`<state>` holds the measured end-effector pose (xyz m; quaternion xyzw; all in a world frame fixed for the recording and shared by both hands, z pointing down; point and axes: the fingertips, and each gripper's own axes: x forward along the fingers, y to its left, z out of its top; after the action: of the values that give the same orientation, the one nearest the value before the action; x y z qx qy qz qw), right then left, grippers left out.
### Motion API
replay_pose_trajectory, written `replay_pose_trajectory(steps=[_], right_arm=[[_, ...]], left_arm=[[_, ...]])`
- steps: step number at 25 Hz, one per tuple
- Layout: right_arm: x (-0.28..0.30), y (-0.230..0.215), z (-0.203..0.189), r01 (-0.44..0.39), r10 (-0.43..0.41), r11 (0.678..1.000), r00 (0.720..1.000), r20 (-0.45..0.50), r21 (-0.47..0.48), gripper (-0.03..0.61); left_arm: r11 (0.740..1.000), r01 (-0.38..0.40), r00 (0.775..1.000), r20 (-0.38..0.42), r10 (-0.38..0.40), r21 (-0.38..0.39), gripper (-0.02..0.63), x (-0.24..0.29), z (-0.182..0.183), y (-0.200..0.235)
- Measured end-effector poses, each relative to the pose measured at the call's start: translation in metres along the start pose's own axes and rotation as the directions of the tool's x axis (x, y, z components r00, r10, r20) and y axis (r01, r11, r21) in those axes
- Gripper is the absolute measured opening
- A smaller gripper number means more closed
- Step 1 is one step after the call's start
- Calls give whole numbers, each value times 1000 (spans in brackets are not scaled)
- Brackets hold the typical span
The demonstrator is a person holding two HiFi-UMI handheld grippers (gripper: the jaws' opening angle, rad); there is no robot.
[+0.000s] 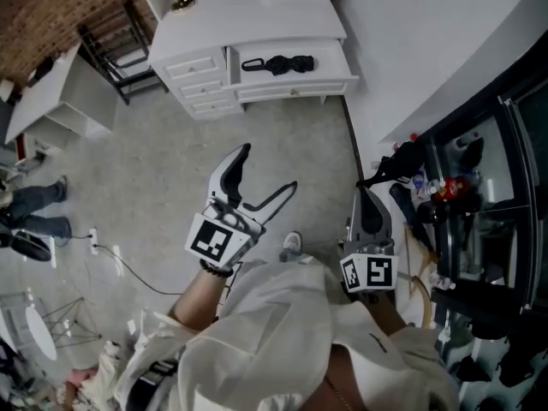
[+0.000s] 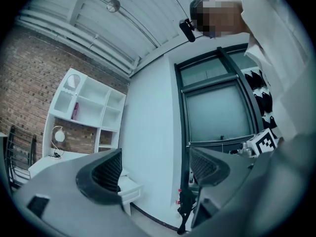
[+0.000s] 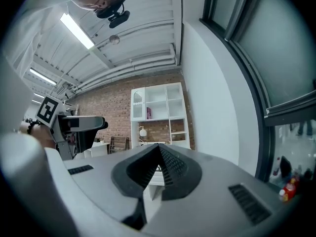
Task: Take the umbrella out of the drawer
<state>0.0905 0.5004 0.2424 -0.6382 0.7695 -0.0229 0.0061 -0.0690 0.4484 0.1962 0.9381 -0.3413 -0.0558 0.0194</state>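
The black folded umbrella (image 1: 278, 63) lies in the open drawer (image 1: 334, 65) of a white desk (image 1: 248, 15), far ahead in the head view. My left gripper (image 1: 267, 172) is held well short of it over the floor, open and empty; in the left gripper view its jaws (image 2: 155, 169) stand wide apart, pointing at the wall. My right gripper (image 1: 365, 193) is lower right, shut with nothing in it. In the right gripper view its fingertips (image 3: 159, 151) meet in a point, aimed toward the desk and shelves.
A stack of closed drawers (image 1: 199, 80) is left of the open one. A dark chair (image 1: 120, 50) and a small white table (image 1: 51, 92) stand at the left. A black rack with bottles (image 1: 462, 187) lines the right. Cables (image 1: 120, 262) and someone's legs (image 1: 34, 212) are at the left.
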Motion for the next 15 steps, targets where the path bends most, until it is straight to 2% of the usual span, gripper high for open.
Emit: replay_pose_trajectory(steps=[9,15], right_arm=[[43,-32,-4,-27,27,1000,1000,-7,-5,17],[71,-44,-5,-28,28,1000,1000,-8,-10,18]], left_arm=[[1000,-27,1000,-1,27,0,411,43,-6,22],[1000,-15,1000,-3,15,-23,411,70,-16,43]])
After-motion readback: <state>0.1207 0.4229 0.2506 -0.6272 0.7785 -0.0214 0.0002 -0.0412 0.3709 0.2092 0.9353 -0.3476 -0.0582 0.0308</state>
